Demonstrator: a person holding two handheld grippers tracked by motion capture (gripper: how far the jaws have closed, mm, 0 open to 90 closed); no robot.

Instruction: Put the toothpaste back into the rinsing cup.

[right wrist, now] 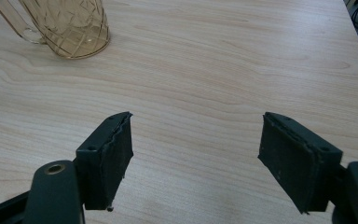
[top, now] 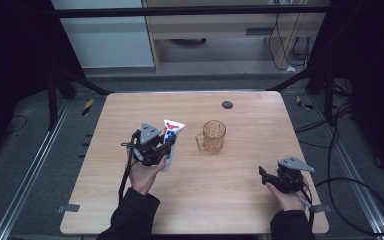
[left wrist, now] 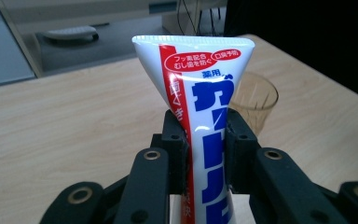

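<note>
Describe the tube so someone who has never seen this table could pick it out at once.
On the wooden table, look left of the amber glass mug near the middle. There the left gripper is shut on the tube, with its flat crimped end pointing away from the person. It is the one white thing here, with a red stripe and blue lettering.
</note>
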